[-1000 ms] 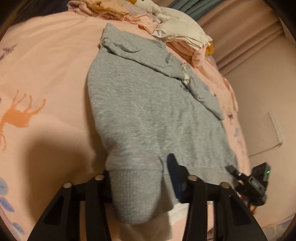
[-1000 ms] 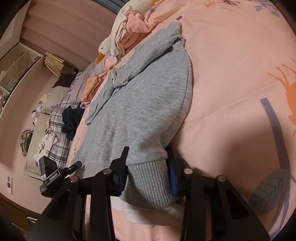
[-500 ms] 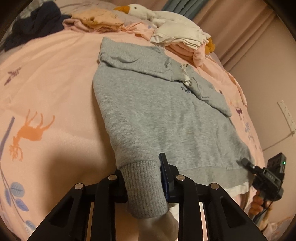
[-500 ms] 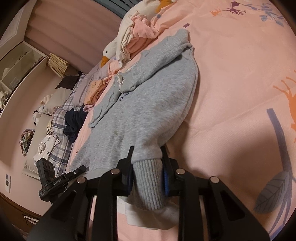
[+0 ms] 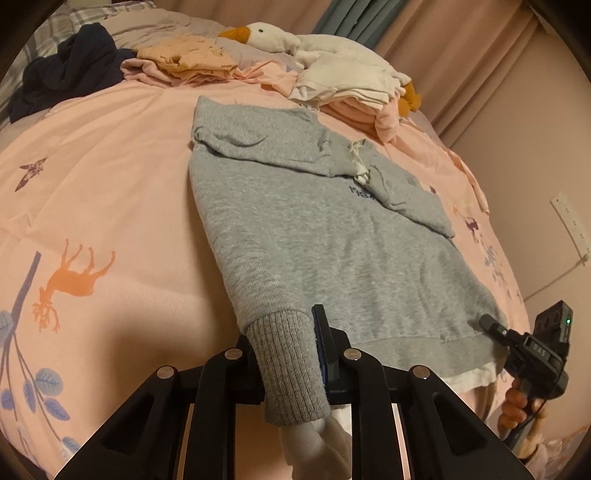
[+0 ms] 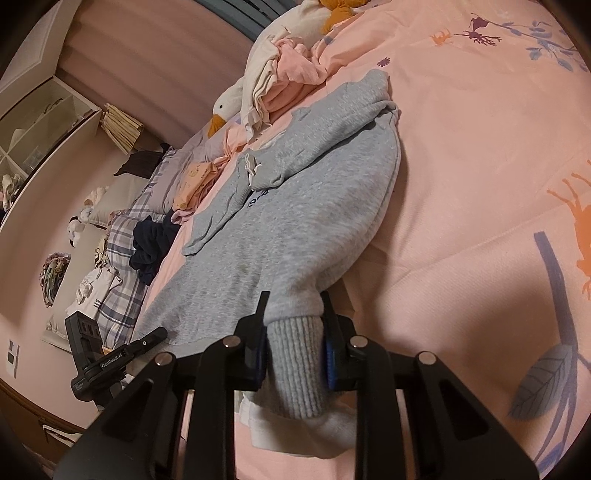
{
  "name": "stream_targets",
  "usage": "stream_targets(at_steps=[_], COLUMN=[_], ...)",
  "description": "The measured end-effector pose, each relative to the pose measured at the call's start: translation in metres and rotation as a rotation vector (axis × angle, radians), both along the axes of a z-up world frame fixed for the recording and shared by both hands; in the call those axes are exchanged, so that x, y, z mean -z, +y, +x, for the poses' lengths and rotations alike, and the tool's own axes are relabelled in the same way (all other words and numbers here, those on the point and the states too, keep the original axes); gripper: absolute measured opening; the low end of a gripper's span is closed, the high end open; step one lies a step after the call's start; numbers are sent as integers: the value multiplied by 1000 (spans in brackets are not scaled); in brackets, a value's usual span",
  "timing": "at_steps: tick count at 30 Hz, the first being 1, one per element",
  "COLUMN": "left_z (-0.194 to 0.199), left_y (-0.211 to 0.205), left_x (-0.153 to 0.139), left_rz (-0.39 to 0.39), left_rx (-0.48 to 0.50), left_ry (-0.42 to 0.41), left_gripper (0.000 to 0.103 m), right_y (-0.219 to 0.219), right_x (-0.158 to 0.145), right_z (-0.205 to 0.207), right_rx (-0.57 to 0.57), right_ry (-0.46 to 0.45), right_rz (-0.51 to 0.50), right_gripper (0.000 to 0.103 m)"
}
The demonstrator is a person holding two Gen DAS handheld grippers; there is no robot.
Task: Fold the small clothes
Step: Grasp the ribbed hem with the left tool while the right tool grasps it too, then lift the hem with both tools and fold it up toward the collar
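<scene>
A small grey sweatshirt (image 5: pixel 325 236) lies spread on the pink bed, its hood toward the far pile of clothes; it also shows in the right wrist view (image 6: pixel 295 221). My left gripper (image 5: pixel 286 350) is shut on a ribbed grey sleeve cuff (image 5: pixel 288 369), with a white inner cuff hanging below it. My right gripper (image 6: pixel 295 343) is shut on a ribbed grey cuff (image 6: pixel 295 365) in the same way. Each gripper shows in the other's view, at the sweatshirt's hem corner: the right one in the left view (image 5: pixel 491 325), the left one in the right view (image 6: pixel 155 334).
The pink printed duvet (image 5: pixel 92 192) covers the bed. A pile of folded pink and white clothes (image 5: pixel 351 88) and a plush goose (image 5: pixel 269 35) lie at the far end. A dark garment (image 5: pixel 66 70) lies far left. A wall (image 5: pixel 535 147) is close on the right.
Both grippers have closed tighter on the sleeve cuffs and pulled back toward the bed's near edge, drawing the sleeves out straight. The sweatshirt body stays flat.
</scene>
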State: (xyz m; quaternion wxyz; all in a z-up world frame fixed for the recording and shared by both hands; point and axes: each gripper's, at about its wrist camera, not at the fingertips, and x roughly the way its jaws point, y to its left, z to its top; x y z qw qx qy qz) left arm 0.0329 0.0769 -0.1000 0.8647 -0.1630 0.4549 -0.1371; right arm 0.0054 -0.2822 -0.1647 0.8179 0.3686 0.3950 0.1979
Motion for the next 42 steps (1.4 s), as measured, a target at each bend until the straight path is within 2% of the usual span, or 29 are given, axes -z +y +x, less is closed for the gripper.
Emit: stream_targets(at_steps=[27,42], left_z=[-15,-29], left_y=[6,14], left_x=[-23,-49], left_rz=[-37,-60], left_rx=[-3,12], left_ry=[-71,-82], left_gripper=[13,13], right_y=[-6,-10], right_x=[-16,-43], right_z=[-13,-30], right_rx=[6,-36], right_ry=[-60,-104], right_rz=[25,-1], right_gripper=[20,20])
